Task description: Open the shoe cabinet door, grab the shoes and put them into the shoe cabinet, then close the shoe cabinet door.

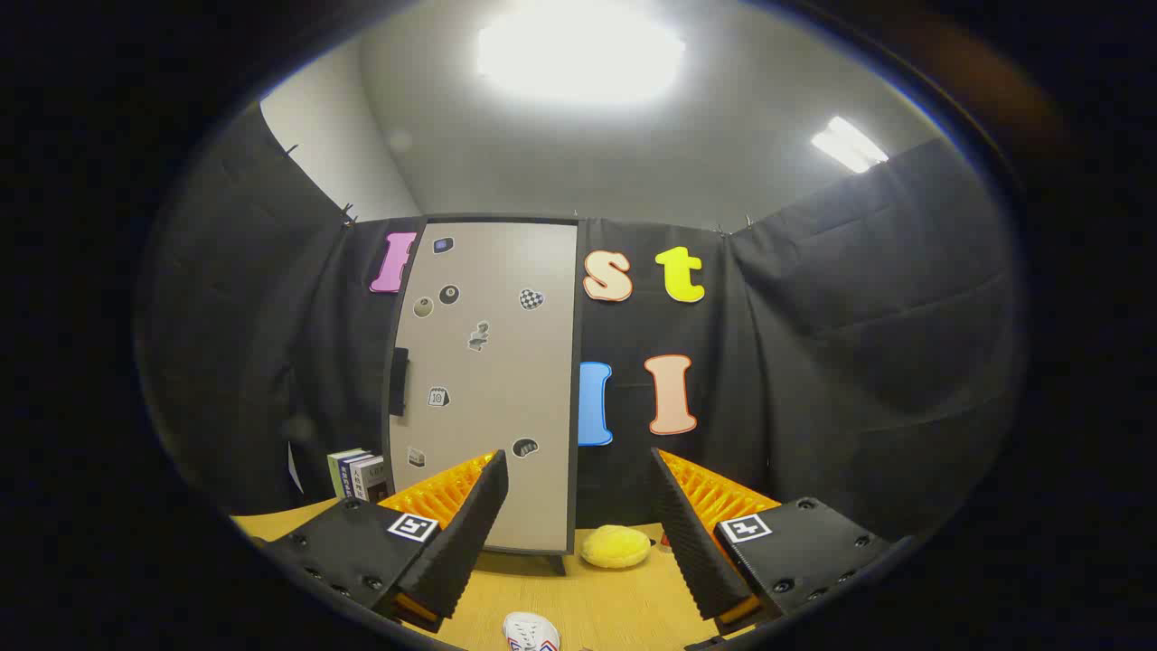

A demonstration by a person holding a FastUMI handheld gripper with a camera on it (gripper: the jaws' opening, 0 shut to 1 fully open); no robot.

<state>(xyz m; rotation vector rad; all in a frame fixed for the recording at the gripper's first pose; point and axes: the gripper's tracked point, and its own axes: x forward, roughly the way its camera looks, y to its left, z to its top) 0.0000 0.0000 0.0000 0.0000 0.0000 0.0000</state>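
Far to the left, a few books stand upright in a short row on the wooden surface, close beside the shoe cabinet. Next to them rises the shoe cabinet, a tall flat box with a pale, smooth door in a dark frame; the door is closed. Small stickers are scattered over the door, and a dark handle sits on its left edge. The tool is open, its two fingers wide apart and holding nothing, and the left finger covers the lower corner of the door. Between the fingers, at the foot of the cabinet, lies a soft, round yellow thing, like a small cushion. Nearer, low between the fingers, the shoe lies on the surface: it is white with some red and blue marks, and partly cut off from sight.
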